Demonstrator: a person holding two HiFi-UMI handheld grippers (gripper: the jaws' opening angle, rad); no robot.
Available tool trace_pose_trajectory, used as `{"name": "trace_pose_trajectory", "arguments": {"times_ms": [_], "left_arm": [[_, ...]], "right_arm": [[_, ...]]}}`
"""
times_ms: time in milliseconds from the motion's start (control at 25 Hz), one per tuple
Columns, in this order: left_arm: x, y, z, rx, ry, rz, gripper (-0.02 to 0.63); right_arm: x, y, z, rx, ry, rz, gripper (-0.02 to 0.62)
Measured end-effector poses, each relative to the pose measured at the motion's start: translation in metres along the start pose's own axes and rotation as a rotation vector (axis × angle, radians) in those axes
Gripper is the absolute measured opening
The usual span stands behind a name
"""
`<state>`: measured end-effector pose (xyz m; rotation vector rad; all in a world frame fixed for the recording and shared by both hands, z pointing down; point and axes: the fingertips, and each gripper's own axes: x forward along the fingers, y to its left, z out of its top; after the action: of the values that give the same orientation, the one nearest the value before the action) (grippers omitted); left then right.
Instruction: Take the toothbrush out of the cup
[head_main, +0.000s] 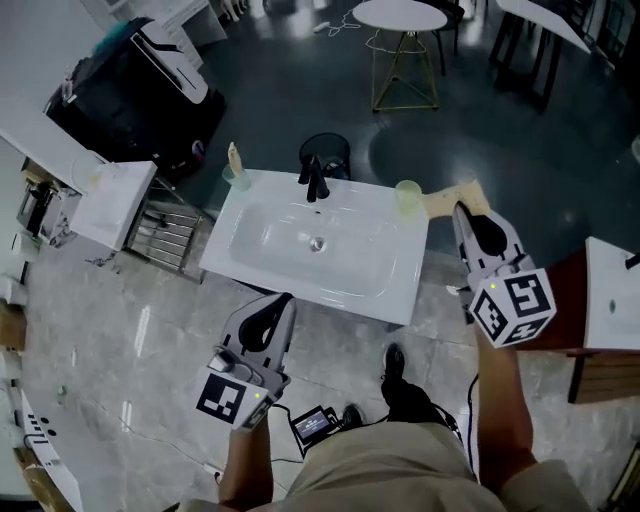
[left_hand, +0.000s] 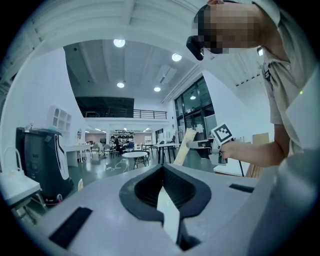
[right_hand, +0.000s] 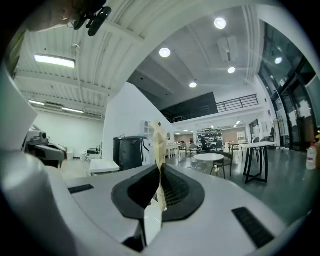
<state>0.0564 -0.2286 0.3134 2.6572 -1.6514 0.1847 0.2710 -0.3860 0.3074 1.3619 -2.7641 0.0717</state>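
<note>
Both sets of jaws are together. The right hand-held gripper (head_main: 460, 212) pinches the pale toothbrush (right_hand: 160, 150) by one end, and the left hand-held gripper (head_main: 283, 300) holds nothing, in front of the washbasin (head_main: 232, 262). The brush looks clear of the green cup (head_main: 407, 196) at the basin's right back corner. Grip it firmly and carry it away from the rim without tipping that cup. A black faucet (head_main: 316, 180) stands at the back edge, and a second cup (head_main: 237, 179) with another brush sits at the left corner.

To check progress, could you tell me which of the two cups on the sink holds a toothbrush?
The left cup, left of the tap: a toothbrush stands in it. The right cup looks empty.
</note>
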Motion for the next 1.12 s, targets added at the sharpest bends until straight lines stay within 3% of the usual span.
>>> {"name": "trace_pose_trajectory", "arguments": {"times_ms": [240,400,760,1120], "left_arm": [[-0.044,-0.023,0.033,0.025,-0.078,-0.024,0.007],[-0.057,-0.031,0.043,0.033,-0.108,-0.035,0.008],[-0.046,-0.018,0.042,0.03,-0.12,-0.011,0.006],[0.012,0.023,0.028,0.033,-0.056,0.076,0.008]], "right_arm": [[-0.074,0.079,0.041,-0.057,-0.039,0.097,0.014],[-0.097,0.105,0.05,-0.081,-0.047,0.121,0.013],[-0.082,0.103,0.045,-0.082,-0.041,0.146,0.012],[-0.001,0.072,0.022,-0.041,-0.025,0.253,0.012]]}}
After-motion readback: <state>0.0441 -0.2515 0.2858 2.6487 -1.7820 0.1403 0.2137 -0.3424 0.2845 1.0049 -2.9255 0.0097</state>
